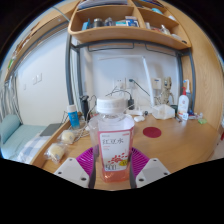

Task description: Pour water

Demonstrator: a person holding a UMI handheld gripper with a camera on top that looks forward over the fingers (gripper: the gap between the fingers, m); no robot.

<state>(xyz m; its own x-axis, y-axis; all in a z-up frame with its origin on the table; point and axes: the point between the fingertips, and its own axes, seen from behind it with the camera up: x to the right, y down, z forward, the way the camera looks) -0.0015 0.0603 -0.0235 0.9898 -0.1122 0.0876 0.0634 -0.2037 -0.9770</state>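
A clear plastic bottle (112,138) with a white cap and a white label printed in red holds pinkish liquid. It stands upright between my two fingers, and both magenta pads (88,159) press against its lower sides. My gripper (112,166) is shut on it, above the wooden desk (175,142). The bottle's base is hidden between the fingers. A red coaster (151,131) lies on the desk beyond the bottle to the right.
The back of the desk holds a white kettle-like object (120,98), a blue-capped bottle (73,117), a red-and-white bottle (183,104) and small items. A wooden shelf (125,32) hangs overhead. A bed (14,132) lies at the left.
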